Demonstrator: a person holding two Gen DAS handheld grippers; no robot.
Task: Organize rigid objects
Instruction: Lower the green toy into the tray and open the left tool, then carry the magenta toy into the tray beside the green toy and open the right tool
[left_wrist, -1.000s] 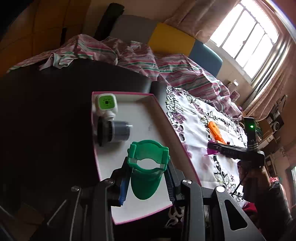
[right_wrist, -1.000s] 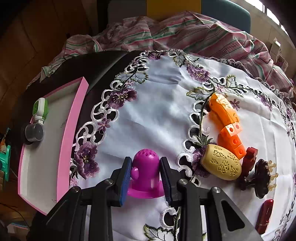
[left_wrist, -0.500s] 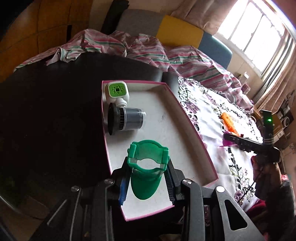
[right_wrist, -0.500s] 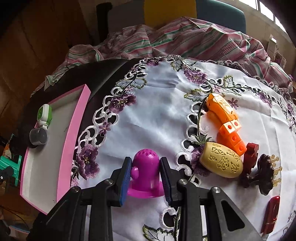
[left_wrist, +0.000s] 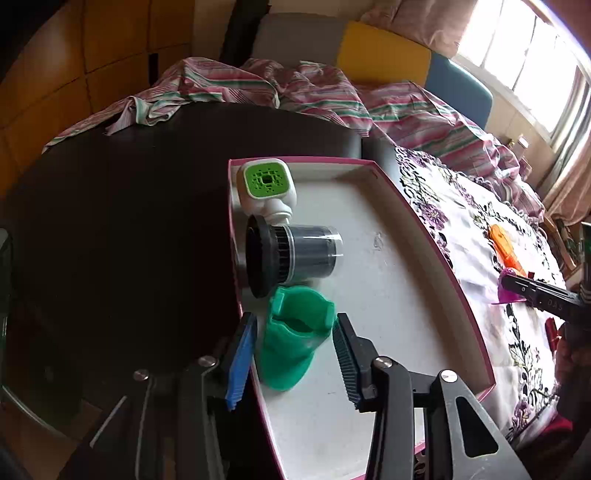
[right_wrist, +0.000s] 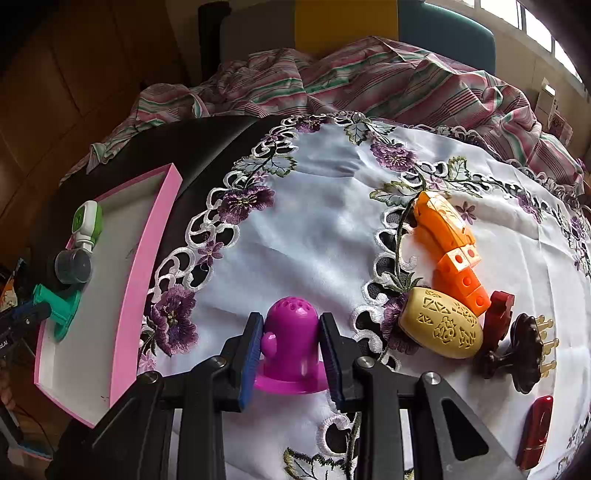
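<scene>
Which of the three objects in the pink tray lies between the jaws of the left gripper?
The green cup-shaped piece, nearest the camera. The black-and-grey cylinder and the white-and-green cap lie further along the pink tray, clear of the left gripper.

A white embroidered cloth (right_wrist: 314, 236) with purple flowers covers the dark bench (left_wrist: 122, 221). Behind lies a striped sheet (right_wrist: 388, 85), near a bright window (left_wrist: 524, 55).

left gripper (left_wrist: 295, 354): black angular frame showing, silver round screws sitting on each arm
left jaws: one blue ribbed pad, one darker blue-black ribbed pad facing in
right gripper (right_wrist: 290, 360): same black frame, silver screws showing, triangular cut-outs in the outer arms
right jaws: blue ribbed pads both sides
markings: white lettering showing on one black body, unreadable
</scene>
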